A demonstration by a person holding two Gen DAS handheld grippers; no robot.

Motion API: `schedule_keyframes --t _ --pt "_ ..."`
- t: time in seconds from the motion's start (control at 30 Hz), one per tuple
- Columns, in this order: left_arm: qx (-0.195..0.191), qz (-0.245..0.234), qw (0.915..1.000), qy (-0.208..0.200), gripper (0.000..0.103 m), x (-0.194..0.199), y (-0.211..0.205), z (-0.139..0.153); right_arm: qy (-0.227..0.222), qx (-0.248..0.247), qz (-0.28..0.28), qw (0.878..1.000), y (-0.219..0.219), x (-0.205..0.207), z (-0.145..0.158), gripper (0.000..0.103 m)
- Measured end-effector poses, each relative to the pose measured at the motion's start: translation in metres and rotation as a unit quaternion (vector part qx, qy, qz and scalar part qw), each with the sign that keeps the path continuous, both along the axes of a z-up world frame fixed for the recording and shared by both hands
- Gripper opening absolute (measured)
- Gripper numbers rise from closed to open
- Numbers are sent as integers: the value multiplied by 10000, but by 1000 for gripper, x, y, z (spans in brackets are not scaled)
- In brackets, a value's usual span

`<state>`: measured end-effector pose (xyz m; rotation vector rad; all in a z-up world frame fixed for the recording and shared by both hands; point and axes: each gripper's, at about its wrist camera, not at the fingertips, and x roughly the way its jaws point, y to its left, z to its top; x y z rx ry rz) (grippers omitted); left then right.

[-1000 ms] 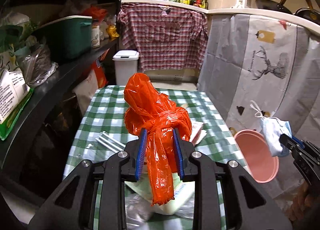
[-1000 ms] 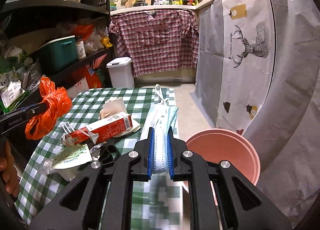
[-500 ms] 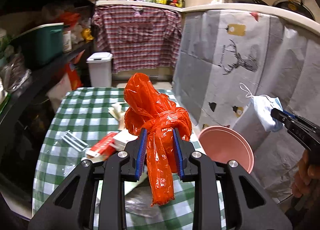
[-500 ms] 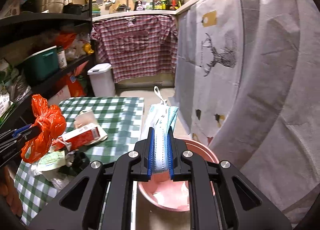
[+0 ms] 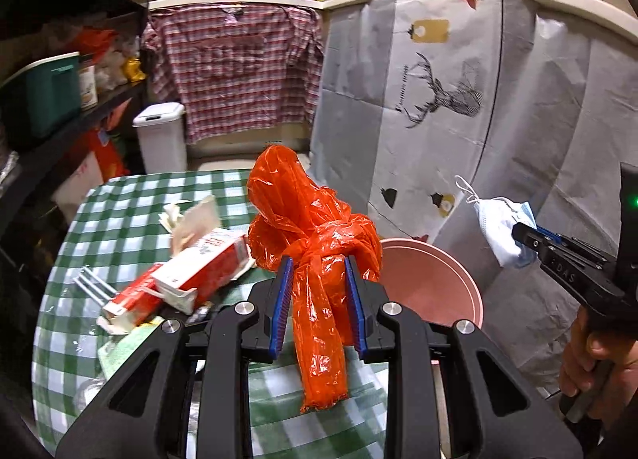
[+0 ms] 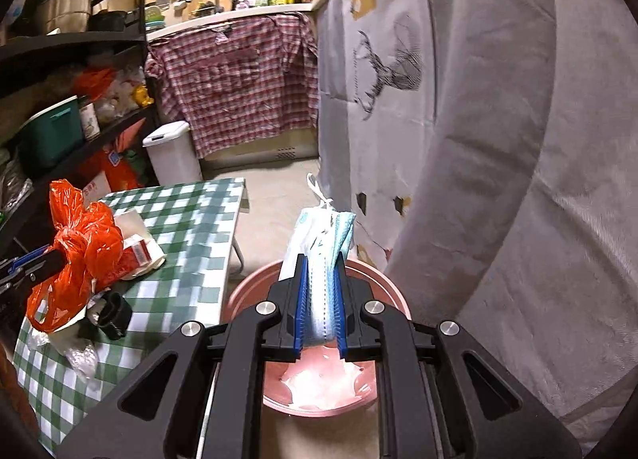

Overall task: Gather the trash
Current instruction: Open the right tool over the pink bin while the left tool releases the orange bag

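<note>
On the left, the left gripper [image 5: 318, 301] clenches a knotted orange bag [image 5: 311, 227] above the checked bench [image 5: 119, 211]; rightward, the right gripper [image 6: 321, 311] pinches a face mask [image 6: 325, 243] over the pink bin [image 6: 247, 291]. Both look ready for dropping in; next, release.

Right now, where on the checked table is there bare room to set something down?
The far half of the table, beyond the red carton, is bare to its far edge. The near end is crowded: carton, forks, wrappers and a black ring.
</note>
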<state>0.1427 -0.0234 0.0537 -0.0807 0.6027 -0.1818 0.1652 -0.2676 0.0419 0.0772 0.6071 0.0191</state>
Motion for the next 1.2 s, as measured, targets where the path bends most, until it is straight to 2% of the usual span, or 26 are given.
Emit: schedule_keyframes --t 0.63,1.2 --pt "139 -876 9954 375 26 25 -85 -42 265 42 -84 9996 -20 16 -27 13" --pt "192 -936 9937 588 27 46 -103 -55 339 58 -138 9993 -25 23 -33 15"
